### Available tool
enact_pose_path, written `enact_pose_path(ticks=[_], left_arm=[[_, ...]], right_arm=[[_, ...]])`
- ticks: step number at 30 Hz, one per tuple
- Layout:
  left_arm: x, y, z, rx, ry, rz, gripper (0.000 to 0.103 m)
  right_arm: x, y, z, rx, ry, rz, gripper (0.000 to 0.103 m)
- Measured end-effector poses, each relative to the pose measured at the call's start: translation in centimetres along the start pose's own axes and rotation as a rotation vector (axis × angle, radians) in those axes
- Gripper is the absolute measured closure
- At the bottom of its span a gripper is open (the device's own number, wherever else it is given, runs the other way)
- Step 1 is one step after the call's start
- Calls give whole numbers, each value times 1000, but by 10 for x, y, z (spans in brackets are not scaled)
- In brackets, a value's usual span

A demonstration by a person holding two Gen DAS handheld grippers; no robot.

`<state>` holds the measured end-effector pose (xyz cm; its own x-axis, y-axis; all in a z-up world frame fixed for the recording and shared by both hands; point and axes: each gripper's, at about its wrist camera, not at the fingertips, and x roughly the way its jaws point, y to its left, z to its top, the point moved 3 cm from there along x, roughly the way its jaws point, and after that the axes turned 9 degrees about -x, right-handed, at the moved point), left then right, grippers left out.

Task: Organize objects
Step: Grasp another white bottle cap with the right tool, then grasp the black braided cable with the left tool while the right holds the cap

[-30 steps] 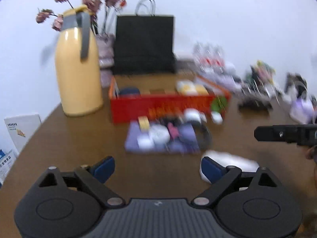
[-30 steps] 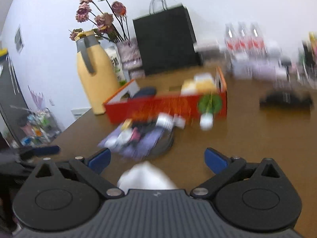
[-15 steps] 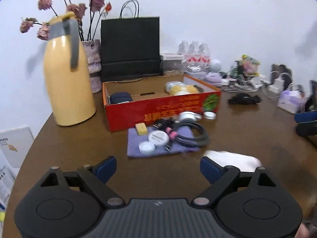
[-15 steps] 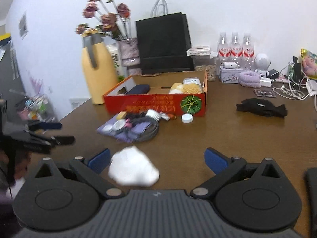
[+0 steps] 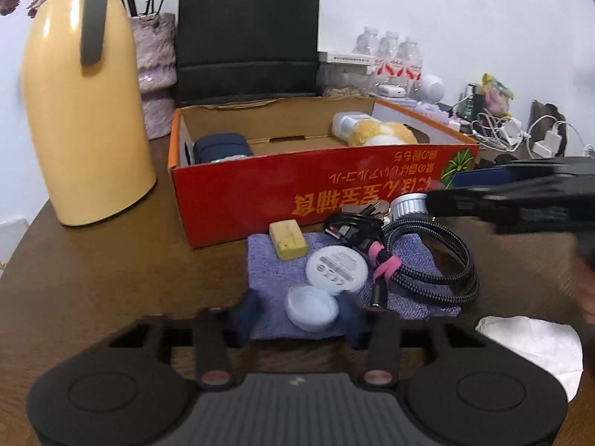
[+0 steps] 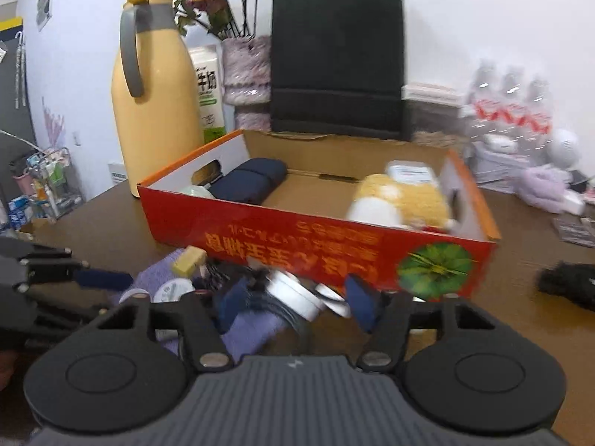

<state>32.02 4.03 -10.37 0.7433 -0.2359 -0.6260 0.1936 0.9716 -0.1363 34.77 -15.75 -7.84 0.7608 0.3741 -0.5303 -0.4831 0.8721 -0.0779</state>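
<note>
Meanwhile left gripper (image 5: 299, 310) narrows around a flat-lying white lid (image 5: 311, 307), right gripper (image 6: 297, 299) closing around a tilted silver disc (image 6: 295, 294).

I see a red cardboard box (image 5: 260, 193) standing open on the brown table, with a dark blue case (image 5: 221, 146) at its left end and a yellow plush thing (image 5: 383, 134) at its right. In front of it lies a purple cloth (image 5: 275, 260). On the cloth I see a yellow block (image 5: 288, 239), a white round disc (image 5: 336, 269), a small clear lid (image 5: 311, 308) and a coiled black cable (image 5: 435, 260) with a pink tie
</note>
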Motion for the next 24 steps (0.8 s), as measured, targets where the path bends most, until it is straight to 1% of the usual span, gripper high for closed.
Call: enact_pose_path(ticks=[1,2,3,4,5,6,7,8,9,12,14,17,18,20,22,23,24], left_arm=[[0,1,0,2,-3,6,81],[0,1,1,6,-5,16,86],[-1,2,1,6,-6,22,89],[-2,2,1,2,-9,24,93],[-5,2,1,-3,-13,30,93],[-9,2,1,-9,-20,36,94],[-14,2,0,-14,-28,41,94],[-19,3,0,-25,-29,51,94],[-26,2,-1,-38,-34,51,94],[-52,-4,-11,-81,-47,11,94],[-62,-11,-22,-88,-33,-20,90],[-69,-25,-35,-74,-26,-28,86],[-71,-29,-37,-71,-23,-34,83],[-72,-34,-38,-81,-26,-45,73],[-69,-39,-37,-82,-25,-55,53],[-67,-43,-35,-71,-27,-64,52],[-63,-47,-33,-59,-32,-74,52]], right_arm=[[8,1,0,3,3,10,56],[17,3,0,1,30,13,70],[20,5,-1,-11,39,-9,74],[20,8,-3,-22,37,-12,75],[17,10,-4,-26,35,-14,80],[12,11,-5,-27,29,-13,90],[4,12,-6,-29,22,-15,92],[-6,14,-7,-32,22,-18,97],[-18,17,-7,-36,9,-21,97],[-56,29,-16,-67,-26,-31,97],[-73,35,-28,-88,-11,-60,97],[-81,41,-48,-119,48,-67,97],[-82,42,-54,-118,67,-64,97],[-86,42,-62,-100,74,-53,95],[-93,40,-65,-77,63,-64,93],[-96,38,-65,-63,49,-74,86],[-98,35,-65,-52,41,-81,75]])
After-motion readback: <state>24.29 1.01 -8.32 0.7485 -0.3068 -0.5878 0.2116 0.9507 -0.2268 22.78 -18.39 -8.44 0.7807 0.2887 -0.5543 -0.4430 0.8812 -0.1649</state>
